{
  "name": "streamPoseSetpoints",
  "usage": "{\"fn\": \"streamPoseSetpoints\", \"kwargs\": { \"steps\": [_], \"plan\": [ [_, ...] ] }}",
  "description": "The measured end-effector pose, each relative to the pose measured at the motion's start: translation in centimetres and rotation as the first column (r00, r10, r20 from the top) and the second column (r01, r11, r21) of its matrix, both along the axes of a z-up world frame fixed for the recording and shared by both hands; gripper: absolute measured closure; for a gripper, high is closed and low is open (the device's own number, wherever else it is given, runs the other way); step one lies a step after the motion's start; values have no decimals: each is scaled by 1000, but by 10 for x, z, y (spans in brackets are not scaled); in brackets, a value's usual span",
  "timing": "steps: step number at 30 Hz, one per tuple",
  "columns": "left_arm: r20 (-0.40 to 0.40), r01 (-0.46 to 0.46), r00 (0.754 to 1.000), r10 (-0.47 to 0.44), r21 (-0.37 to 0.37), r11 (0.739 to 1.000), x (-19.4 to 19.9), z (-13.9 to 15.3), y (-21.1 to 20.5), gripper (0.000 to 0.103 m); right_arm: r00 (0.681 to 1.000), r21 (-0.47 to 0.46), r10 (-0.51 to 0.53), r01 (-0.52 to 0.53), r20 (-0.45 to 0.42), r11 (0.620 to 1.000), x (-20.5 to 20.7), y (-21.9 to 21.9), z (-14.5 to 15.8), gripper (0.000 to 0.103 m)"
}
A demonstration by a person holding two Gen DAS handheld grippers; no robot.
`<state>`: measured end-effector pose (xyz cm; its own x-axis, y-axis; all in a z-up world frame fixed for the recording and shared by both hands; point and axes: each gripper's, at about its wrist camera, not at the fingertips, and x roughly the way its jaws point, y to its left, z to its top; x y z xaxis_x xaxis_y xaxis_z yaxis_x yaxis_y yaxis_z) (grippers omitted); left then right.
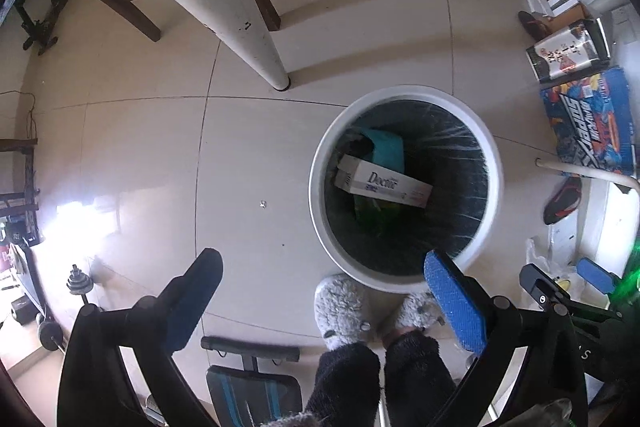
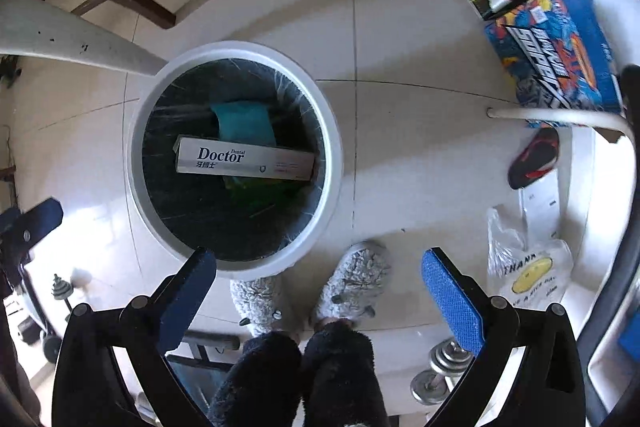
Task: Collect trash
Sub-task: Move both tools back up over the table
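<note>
A round white trash bin with a black liner stands on the tiled floor. Inside lie a white "Doctor" toothpaste box, a teal packet and green wrapping. My left gripper is open and empty, held high above the floor just left of the bin. My right gripper is open and empty, above the bin's near right rim. The right gripper's fingers show at the right of the left wrist view.
The person's grey slippers stand by the bin. A white table leg rises behind it. Printed boxes, a red-black shoe and a plastic bag lie right. Dumbbells and a bench are near.
</note>
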<state>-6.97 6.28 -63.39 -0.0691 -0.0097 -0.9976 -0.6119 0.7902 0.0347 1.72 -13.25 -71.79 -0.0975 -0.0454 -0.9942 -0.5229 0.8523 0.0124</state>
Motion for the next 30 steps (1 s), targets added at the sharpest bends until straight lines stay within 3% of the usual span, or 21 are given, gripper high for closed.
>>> {"fn": "streamPoseSetpoints", "kwargs": {
  "steps": [7,13,24,30],
  "plan": [
    [36,18,999,-18,3,1000,-4,49,-13,0,999,15,-18,18,37,1000,-3,-9,67,0],
    [67,21,998,-21,5,1000,-13,109,-19,0,997,37,-16,13,70,999,-8,-18,134,0],
    [92,79,993,-80,12,997,-49,238,-33,0,996,96,-26,18,81,995,-40,-32,296,0],
    [156,107,981,-111,33,994,-62,307,-37,0,998,119,-11,4,54,993,-64,-36,373,0]
  ]
}}
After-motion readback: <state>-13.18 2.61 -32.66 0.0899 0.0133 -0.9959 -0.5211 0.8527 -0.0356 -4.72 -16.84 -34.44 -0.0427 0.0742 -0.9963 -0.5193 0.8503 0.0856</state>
